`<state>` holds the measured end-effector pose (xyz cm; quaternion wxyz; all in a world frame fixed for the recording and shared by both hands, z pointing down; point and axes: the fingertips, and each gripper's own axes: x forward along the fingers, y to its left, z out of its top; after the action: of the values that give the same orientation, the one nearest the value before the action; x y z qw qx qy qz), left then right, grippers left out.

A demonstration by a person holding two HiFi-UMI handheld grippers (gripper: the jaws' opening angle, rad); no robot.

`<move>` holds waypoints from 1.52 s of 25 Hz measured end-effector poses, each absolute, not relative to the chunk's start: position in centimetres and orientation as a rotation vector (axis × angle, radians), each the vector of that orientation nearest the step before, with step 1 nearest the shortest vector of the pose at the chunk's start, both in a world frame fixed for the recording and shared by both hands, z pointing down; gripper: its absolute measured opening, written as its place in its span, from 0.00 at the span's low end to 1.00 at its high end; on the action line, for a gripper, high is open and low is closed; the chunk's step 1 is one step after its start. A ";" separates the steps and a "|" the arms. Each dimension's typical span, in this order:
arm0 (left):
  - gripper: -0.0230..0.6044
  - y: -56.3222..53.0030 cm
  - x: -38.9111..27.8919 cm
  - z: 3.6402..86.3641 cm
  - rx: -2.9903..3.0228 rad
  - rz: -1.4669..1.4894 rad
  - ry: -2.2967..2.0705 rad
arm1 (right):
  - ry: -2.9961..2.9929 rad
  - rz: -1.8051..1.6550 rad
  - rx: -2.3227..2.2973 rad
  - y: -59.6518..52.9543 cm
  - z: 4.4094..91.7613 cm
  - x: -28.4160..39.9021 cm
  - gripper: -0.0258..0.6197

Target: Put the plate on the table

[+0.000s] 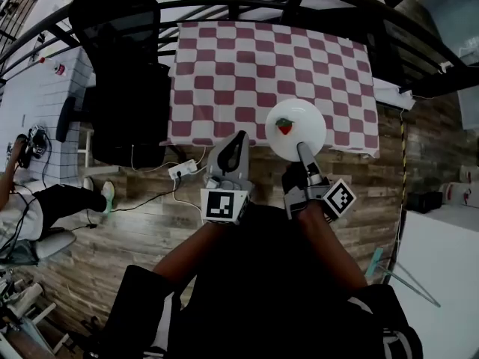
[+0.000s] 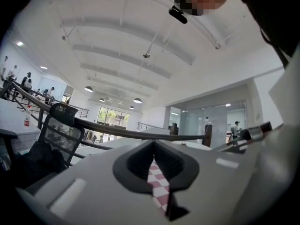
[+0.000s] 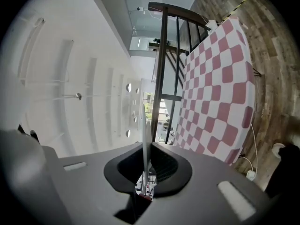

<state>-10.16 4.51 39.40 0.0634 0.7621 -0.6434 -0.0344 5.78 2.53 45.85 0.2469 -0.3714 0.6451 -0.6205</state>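
"Over at the near edge of the desk (image 1: 247, 73), why is the white plate (image 1: 307, 122) held out like that?"

"The right tool (image 1: 301, 148) has it pinched by the near rim, with its jaws closed down to the thickness of the china. That way the plate rides face up and sticks out ahead over the checked cloth. Gripping the rim leaves the underside free to land."

"Is it down?"

"I can't tell from here whether it touches the cloth. Part of it hangs past the desk's edge, so I'd guess it wants carrying further in before the jaws let go."

"And the other one?"

"The left tool (image 1: 238, 137) hangs just beside it, jaws together with nothing in them. Only a sliver of cloth shows through. It has no job here, I'd say, since one grip is enough for a light plate."
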 end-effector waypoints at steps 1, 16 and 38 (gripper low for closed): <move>0.05 3.9 -10.3 39.4 2.311 -0.103 -1.928 | 1.759 -1.693 -1.016 2.1 46.0 5.5 0.06; 0.05 -1.5 -10.4 42.3 2.299 -0.105 -1.814 | 1.745 -1.747 -1.028 -3.5 49.2 3.4 0.06; 0.05 -17.4 -5.8 45.8 2.293 0.056 -1.881 | 1.877 -1.841 -0.891 -20.1 55.5 5.7 0.06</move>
<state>-5.77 -17.36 45.83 0.0873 0.7701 -0.6317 0.0190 5.74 -20.05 55.54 0.1820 -0.3156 0.6648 -0.6522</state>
